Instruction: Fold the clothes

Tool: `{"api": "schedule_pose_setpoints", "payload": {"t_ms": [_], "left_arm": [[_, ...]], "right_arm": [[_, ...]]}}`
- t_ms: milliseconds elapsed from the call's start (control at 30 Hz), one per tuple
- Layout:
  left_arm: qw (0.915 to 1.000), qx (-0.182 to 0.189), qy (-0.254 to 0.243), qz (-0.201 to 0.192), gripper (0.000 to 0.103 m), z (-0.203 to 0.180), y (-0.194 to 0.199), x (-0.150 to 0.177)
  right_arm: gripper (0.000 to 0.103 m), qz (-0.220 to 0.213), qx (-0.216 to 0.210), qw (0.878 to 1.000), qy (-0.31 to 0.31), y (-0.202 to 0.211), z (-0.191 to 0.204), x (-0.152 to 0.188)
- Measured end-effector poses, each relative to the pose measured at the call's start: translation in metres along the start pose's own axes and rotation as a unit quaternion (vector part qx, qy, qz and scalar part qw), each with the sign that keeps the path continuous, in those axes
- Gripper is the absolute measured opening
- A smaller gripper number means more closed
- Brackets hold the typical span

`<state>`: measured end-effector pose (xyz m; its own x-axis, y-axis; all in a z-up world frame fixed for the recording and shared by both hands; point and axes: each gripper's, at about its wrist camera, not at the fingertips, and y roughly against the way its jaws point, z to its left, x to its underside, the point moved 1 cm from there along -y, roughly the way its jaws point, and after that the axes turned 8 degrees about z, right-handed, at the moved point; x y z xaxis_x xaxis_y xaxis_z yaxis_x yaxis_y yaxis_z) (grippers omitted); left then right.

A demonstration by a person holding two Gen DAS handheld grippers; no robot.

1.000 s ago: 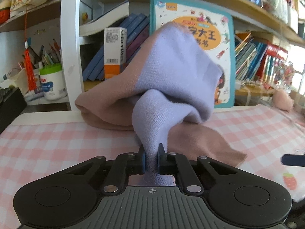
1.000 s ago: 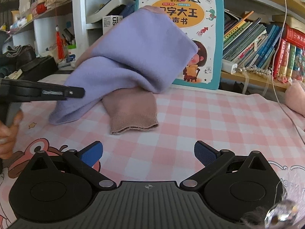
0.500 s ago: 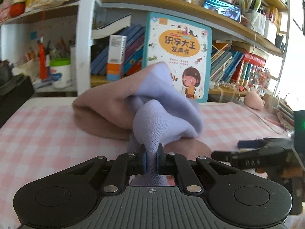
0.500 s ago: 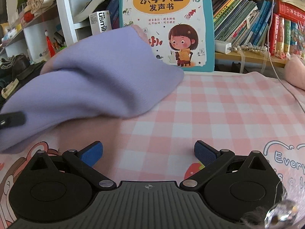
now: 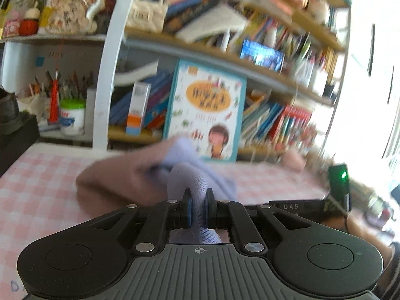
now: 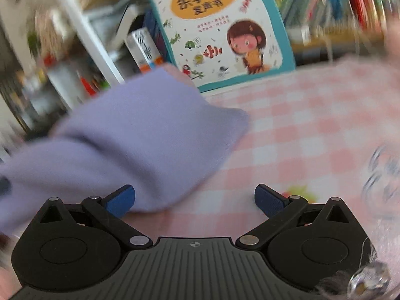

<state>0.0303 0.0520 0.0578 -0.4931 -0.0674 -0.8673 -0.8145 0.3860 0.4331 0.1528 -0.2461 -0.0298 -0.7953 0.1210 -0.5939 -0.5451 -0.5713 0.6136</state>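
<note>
Pinching lavender garment, left gripper, right gripper jaws apart

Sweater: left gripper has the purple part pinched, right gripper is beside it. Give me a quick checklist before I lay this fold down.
1. Left gripper shut on the sweater: ok, purple knit is pinched between the blue pads.
2. Right gripper free to help: ok, jaws wide apart, nothing between them.
3. Landing spot on the checked tablecloth right of the sweater: ok, bare cloth there.
4. Picture book clear of the fold: ok, it stands behind, against the shelf.
5. Brown part lying flat: cannot tell, blurred and bunched.
6. Edges lined up: cannot tell, motion blur in both views.
</note>
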Motion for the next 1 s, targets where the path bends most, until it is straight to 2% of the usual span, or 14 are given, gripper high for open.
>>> {"api": "schedule_pose_setpoints", "payload": {"t_ms": [100,167,300,333,367,400,433,500,533,633,700,767,867,1000], "left_arm": [[0.999,0.03,0.006,-0.033,0.008,-0.001,0.009,-0.006],[0.9976,0.048,0.005,-0.049,0.008,-0.001,0.014,-0.008],[0.9951,0.069,0.006,-0.071,0.008,-0.003,0.028,-0.008],[0.9943,0.074,0.009,-0.077,0.008,-0.002,0.032,-0.008],[0.9934,0.078,0.011,-0.084,0.008,-0.002,0.036,-0.008],[0.9924,0.08,0.013,-0.092,0.008,-0.002,0.042,-0.008],[0.9917,0.08,0.014,-0.099,0.008,-0.002,0.048,-0.008],[0.9917,0.084,0.01,-0.096,0.008,-0.004,0.05,-0.007],[0.9919,0.087,0.008,-0.092,0.008,-0.005,0.05,-0.006],[0.9918,0.1,0.0,-0.08,0.008,-0.01,0.049,-0.004],[0.988,0.138,-0.006,-0.069,0.008,-0.02,0.043,-0.002],[0.9796,0.191,-0.011,-0.061,0.008,-0.033,0.035,-0.002],[0.9579,0.283,-0.019,-0.047,0.008,-0.054,0.022,-0.002],[0.921,0.383,-0.026,-0.067,0.007,-0.068,0.017,-0.011]], "right_arm": [[0.103,0.014,-0.066,0.995,-0.069,-0.001,-0.005,-0.002],[0.103,0.023,-0.111,0.986,-0.119,-0.004,-0.008,-0.004],[0.098,0.034,-0.19,0.957,-0.217,-0.012,-0.012,-0.012],[0.091,0.033,-0.198,0.951,-0.235,-0.015,-0.012,-0.015],[0.069,0.032,-0.206,0.945,-0.252,-0.018,-0.012,-0.019],[0.056,0.028,-0.207,0.943,-0.258,-0.019,-0.012,-0.021],[0.033,0.019,-0.21,0.943,-0.256,-0.018,-0.012,-0.024],[0.023,0.002,-0.216,0.943,-0.253,-0.015,-0.01,-0.031],[0.018,-0.015,-0.213,0.947,-0.239,-0.008,-0.009,-0.034],[0.013,-0.079,-0.197,0.957,-0.195,0.024,-0.005,-0.046],[0.011,-0.132,-0.186,0.958,-0.171,0.057,-0.004,-0.055],[0.011,-0.185,-0.175,0.956,-0.146,0.09,-0.002,-0.064],[0.011,-0.262,-0.148,0.948,-0.101,0.148,0.008,-0.076],[0.011,-0.354,-0.128,0.926,-0.019,0.216,0.043,-0.089]]}}
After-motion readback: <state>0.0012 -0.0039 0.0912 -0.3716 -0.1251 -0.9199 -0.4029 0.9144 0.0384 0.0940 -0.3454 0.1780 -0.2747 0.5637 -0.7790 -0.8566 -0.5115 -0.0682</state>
